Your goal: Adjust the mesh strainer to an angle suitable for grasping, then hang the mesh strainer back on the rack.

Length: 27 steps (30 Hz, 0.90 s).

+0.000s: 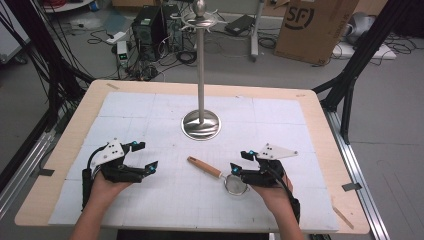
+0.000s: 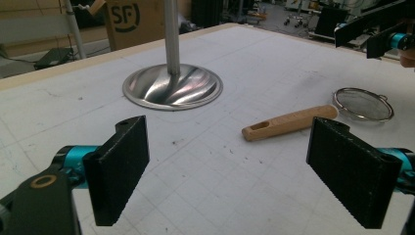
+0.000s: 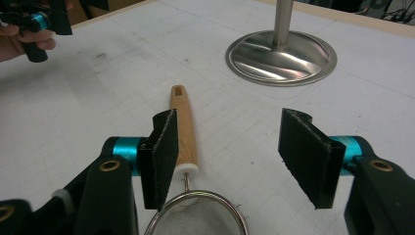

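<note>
Strainer [image 1: 235, 184], round wire mesh, tapered wooden handle [image 1: 204, 167].

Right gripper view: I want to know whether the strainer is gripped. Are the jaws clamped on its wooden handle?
No, the right gripper stands open, and the strainer lies untouched on the table.

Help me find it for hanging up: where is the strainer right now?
The strainer lies flat on the white mat in the high view, right of centre, in front of the stand's base; its mesh bowl sits at the right tool.
</note>
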{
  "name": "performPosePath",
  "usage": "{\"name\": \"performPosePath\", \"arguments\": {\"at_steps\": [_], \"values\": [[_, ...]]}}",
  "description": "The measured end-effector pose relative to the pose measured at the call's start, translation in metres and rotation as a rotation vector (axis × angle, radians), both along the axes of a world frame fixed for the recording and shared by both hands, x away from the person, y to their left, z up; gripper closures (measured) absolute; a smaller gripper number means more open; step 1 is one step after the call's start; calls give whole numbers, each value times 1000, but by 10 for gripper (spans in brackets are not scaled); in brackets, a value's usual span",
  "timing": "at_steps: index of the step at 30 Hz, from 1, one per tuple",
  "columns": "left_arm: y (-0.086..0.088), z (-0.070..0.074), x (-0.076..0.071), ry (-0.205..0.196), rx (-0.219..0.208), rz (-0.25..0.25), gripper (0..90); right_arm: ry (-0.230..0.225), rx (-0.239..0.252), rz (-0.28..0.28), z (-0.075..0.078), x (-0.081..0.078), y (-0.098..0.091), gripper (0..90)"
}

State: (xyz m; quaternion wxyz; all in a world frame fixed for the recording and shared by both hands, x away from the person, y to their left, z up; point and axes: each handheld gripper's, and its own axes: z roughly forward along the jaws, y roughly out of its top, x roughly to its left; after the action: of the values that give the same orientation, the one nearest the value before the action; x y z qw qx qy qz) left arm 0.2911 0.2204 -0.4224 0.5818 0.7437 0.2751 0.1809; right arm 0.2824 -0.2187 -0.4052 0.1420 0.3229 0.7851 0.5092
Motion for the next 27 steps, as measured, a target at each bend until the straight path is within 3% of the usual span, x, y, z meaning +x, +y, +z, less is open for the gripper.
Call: {"name": "performPosePath", "arguments": {"at_steps": [12, 27], "values": [[-2, -2, 1, 4, 8, 1, 167, 8, 8, -5, 0, -1, -3, 357], [-2, 2, -6, -3, 20, -1, 167, 16, -34, 20, -2, -4, 7, 357]]}}
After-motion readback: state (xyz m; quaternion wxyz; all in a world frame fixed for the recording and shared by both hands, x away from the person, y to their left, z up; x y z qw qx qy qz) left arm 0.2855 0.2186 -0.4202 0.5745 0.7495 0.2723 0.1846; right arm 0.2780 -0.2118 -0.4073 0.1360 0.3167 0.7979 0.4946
